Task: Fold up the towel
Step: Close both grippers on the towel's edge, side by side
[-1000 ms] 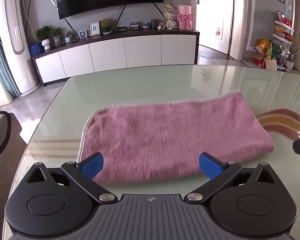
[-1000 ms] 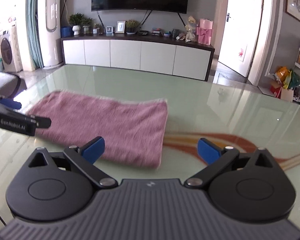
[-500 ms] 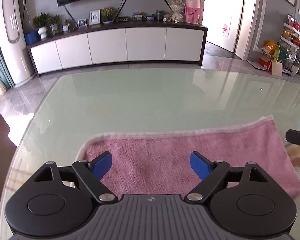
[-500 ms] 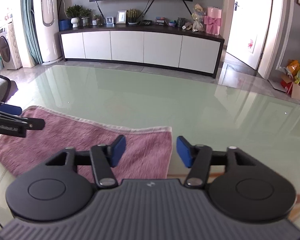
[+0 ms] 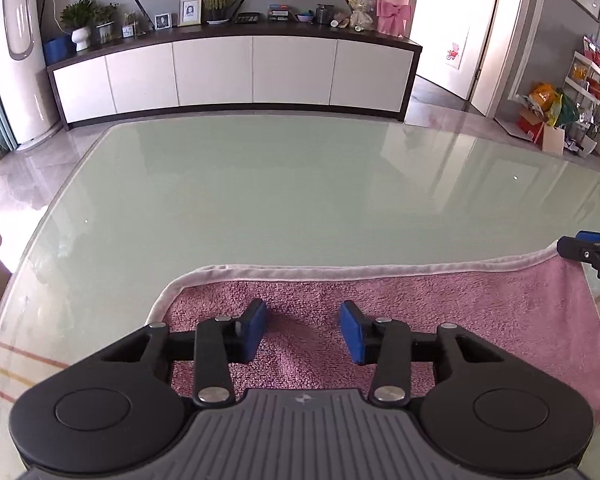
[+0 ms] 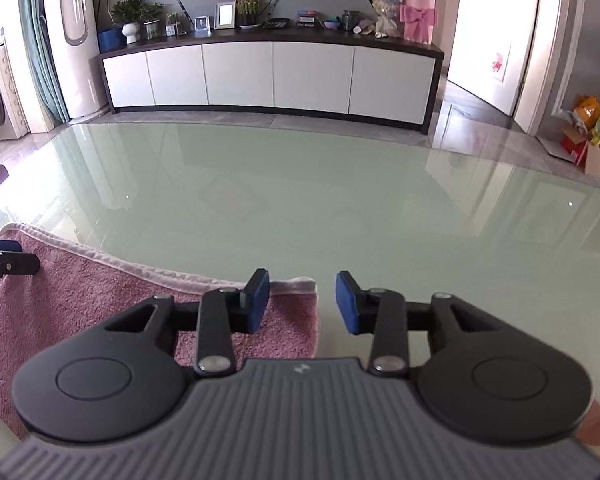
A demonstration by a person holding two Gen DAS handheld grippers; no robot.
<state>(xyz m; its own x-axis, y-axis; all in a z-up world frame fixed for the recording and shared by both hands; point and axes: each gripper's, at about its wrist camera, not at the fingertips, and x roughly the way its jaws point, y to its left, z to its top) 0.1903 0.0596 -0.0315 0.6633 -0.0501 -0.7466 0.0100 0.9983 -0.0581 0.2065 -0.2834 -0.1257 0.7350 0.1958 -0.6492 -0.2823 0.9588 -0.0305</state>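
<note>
Both claws are closing, half narrowed: left claw (image 5: 303, 330) over the towel (image 5: 460, 312), right claw (image 6: 302, 302) straddling its corner. Pinch both layers evenly against the worktop (image 6: 300, 200).

No legible text, number or brand name appears in either wrist view. The grey ribbed body of the left gripper (image 5: 303, 331) carries only a small pale emblem at its top centre, no letters; the right gripper (image 6: 302, 300) bears the same mark. Framed pictures on the sideboard (image 5: 236, 76) are too small to read.
</note>
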